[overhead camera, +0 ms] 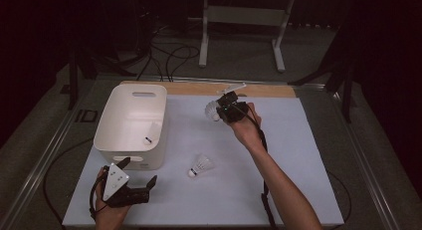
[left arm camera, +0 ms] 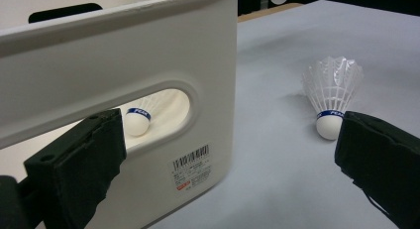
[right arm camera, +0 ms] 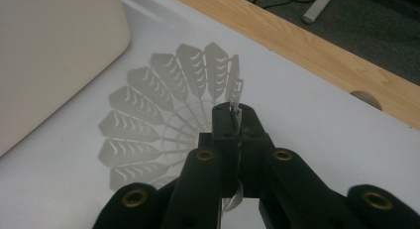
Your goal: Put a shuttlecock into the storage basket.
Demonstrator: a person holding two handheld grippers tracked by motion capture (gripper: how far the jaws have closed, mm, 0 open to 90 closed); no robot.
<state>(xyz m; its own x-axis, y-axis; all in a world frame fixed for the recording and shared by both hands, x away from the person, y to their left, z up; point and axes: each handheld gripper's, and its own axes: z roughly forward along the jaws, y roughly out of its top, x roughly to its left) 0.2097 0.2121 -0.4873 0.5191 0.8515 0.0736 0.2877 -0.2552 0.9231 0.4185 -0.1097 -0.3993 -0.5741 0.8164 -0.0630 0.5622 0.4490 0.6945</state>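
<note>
- High view: nearest the camera, left hand-held gripper (overhead camera: 142,176) rests on the tabletop (overhead camera: 298,190), jaws spread, just beside the white bin (overhead camera: 130,140); a loose shuttlecock (overhead camera: 201,166) lies to its right.
- Left gripper view: bin wall by one pad, that shuttlecock (left arm camera: 331,95) by the other; another shuttlecock inside (left arm camera: 138,119).
- Right gripper view: right hand-held gripper (right arm camera: 235,121) is clenched on a held shuttlecock (right arm camera: 163,115) by its feather rim.

I take the bin (overhead camera: 130,124) as my mark: one shuttlecock (overhead camera: 152,133) lies inside it, another shuttlecock (overhead camera: 200,166) on the surface (overhead camera: 298,155) right of its near corner, my left claw (overhead camera: 137,181) before it.
</note>
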